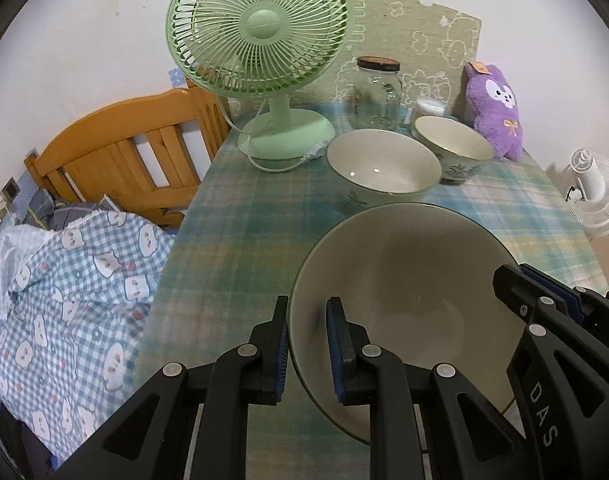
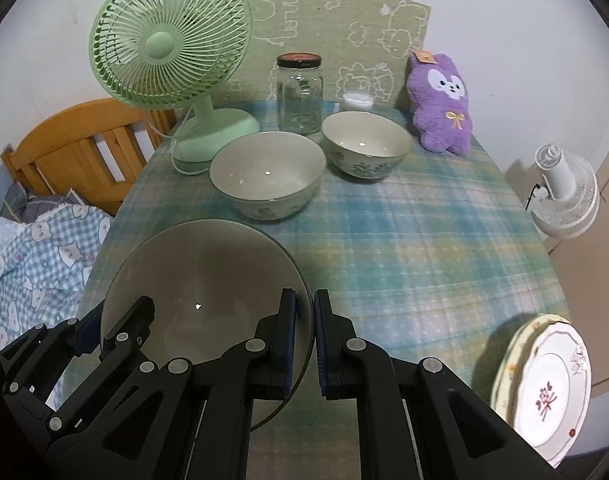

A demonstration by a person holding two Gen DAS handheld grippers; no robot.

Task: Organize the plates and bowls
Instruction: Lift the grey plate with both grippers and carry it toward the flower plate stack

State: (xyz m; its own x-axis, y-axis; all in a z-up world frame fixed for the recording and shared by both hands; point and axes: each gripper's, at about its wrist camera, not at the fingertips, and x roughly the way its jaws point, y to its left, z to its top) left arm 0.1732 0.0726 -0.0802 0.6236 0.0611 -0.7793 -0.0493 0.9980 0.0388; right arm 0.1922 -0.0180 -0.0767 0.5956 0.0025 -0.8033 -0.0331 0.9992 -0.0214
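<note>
The big bowl [image 1: 404, 300], plain cream inside with a thin dark rim, is upright and raised off the counter, clamped at its rim on two opposite sides. At 12 o'clock from it stands the middle bowl [image 2: 266, 172], cream with a green leaf pattern outside, upright and empty on the checked cloth. The small bowl [image 2: 366, 144], same pattern, sits at 2 o'clock from the middle one, just beside it, not touching. At 4 o'clock on the counter's near right edge lies a stack of plates [image 2: 544, 392]; the top one is white with a red motif and scalloped rim.
</note>
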